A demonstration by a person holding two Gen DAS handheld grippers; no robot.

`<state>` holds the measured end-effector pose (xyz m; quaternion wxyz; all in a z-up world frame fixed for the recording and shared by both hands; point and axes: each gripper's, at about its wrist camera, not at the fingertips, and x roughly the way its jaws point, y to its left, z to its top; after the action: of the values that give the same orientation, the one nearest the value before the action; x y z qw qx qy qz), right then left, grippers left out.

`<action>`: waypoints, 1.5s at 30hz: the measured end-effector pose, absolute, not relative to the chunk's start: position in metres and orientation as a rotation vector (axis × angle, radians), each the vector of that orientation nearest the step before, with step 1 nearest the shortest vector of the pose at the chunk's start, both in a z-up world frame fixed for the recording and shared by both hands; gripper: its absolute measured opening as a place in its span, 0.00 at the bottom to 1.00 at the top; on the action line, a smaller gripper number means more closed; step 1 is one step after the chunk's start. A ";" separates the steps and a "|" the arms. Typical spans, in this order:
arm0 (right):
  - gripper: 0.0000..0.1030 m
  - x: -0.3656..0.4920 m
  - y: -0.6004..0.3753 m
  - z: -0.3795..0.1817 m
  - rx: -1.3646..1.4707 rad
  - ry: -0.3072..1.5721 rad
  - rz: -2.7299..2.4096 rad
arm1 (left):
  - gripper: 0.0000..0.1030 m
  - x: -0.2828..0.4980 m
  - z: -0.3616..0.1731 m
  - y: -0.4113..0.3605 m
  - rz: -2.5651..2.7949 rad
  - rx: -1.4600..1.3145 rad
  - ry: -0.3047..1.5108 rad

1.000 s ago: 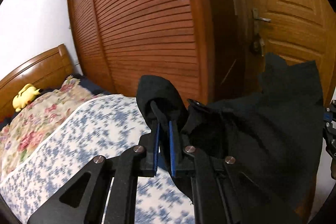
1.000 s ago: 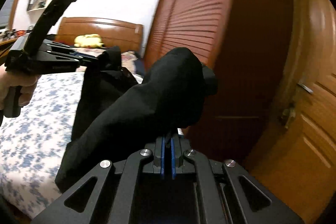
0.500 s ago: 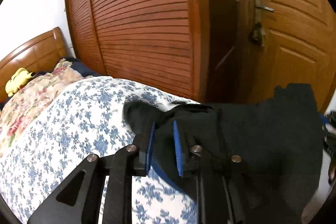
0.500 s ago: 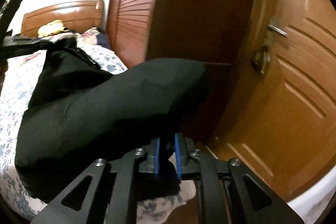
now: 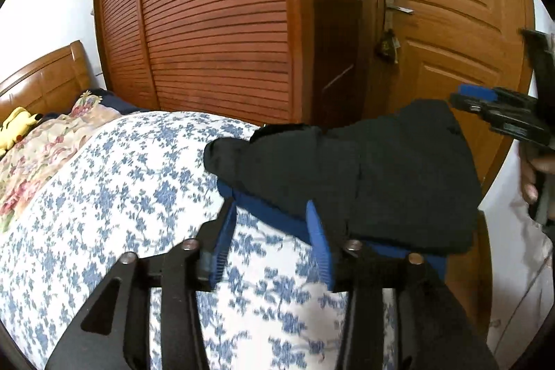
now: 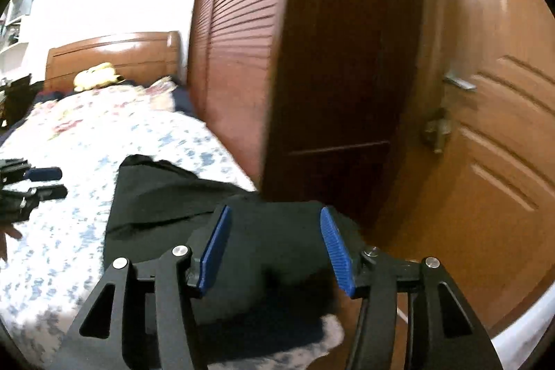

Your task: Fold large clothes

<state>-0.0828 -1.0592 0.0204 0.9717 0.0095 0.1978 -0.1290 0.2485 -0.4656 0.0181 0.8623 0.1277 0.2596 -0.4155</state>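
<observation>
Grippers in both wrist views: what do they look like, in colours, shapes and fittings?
Both match. The left gripper and right gripper have black frames with triangular cut-outs, silver round bolt heads at the joints, and two flat fingers faced with blue ribbed pads. No cables or markings show. A hand grips the right one's black handle; no sleeve is visible.

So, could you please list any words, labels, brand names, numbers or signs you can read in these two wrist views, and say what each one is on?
None: no readable text shows in either view.
black garment: no label or print visible.
floral bedspread: a blue flower pattern only, no lettering.
wooden door and slatted wardrobe: bare wood, no signs.
shelf items: overexposed and too small to read.
</observation>
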 end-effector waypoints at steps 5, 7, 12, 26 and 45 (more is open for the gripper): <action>0.54 -0.066 -1.068 -0.001 0.052 0.517 -0.269 | 0.69 0.237 0.013 -0.442 -0.878 0.243 0.536; 0.54 -0.059 -1.081 -0.017 0.092 0.578 -0.281 | 0.70 0.233 0.010 -0.437 -0.881 0.243 0.539; 0.54 -0.064 -1.089 -0.035 0.152 0.653 -0.295 | 0.76 0.222 0.002 -0.425 -0.875 0.246 0.529; 0.62 -0.122 -1.033 0.013 0.119 0.551 -0.346 | 0.78 0.189 0.001 -0.379 -0.848 0.207 0.511; 0.83 -0.204 -0.843 0.027 0.058 0.442 0.027 | 0.79 0.167 -0.007 -0.260 -0.667 0.158 0.504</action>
<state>-0.2043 -0.8425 0.0267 0.9752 0.0286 0.2192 0.0134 0.1669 -0.2602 -0.0072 0.9108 0.0766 0.2446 -0.3235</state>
